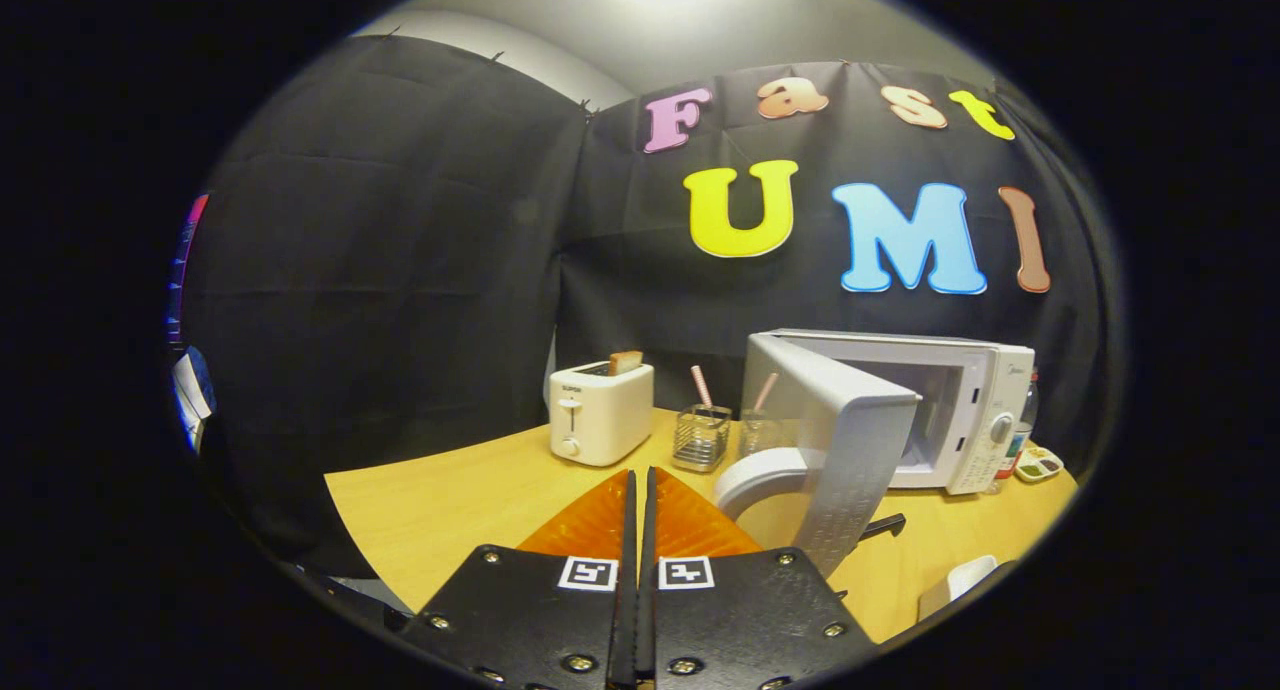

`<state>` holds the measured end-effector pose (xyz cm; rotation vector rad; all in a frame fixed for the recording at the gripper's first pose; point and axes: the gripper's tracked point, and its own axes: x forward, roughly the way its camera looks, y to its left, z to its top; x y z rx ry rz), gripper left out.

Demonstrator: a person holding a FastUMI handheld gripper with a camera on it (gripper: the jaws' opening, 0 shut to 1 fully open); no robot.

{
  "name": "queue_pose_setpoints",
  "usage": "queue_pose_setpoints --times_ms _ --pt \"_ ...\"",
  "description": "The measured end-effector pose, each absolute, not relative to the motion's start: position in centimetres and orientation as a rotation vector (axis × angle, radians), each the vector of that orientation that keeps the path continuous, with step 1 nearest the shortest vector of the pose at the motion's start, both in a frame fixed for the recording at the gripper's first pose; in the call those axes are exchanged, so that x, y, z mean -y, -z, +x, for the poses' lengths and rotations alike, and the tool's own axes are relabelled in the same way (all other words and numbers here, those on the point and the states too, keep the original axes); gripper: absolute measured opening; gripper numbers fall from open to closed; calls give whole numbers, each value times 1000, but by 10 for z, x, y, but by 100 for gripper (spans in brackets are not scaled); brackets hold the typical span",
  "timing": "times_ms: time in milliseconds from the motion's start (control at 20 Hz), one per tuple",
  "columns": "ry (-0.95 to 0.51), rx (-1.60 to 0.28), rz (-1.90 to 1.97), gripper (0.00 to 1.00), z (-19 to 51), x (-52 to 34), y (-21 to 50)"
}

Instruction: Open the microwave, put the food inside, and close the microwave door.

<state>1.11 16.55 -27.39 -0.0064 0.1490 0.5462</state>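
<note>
Presently: one gripper (640,490) clenched, fingers together, holding nothing. One microwave (950,410) beyond, right, door (840,450) open. One toaster (600,410), two glass holders (700,438) on table (450,510).

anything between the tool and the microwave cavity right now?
Yes: the microwave door is swung open toward the tool and stands edge-on just ahead and right of its shut fingers, partly covering the cavity. A white bowl-like thing sits at the door's foot. The table is otherwise bare.
</note>
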Motion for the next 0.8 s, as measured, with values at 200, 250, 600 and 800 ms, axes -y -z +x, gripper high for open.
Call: queue_pose_setpoints --times_ms 200,250,600,800 --pt "-414 -151 -5 1 46 -102 276" --pt "-376 -149 -8 1 56 -86 277" --pt "-156 -158 -9 1 130 2 285" --pt "-60 -160 -4 1 171 32 289"
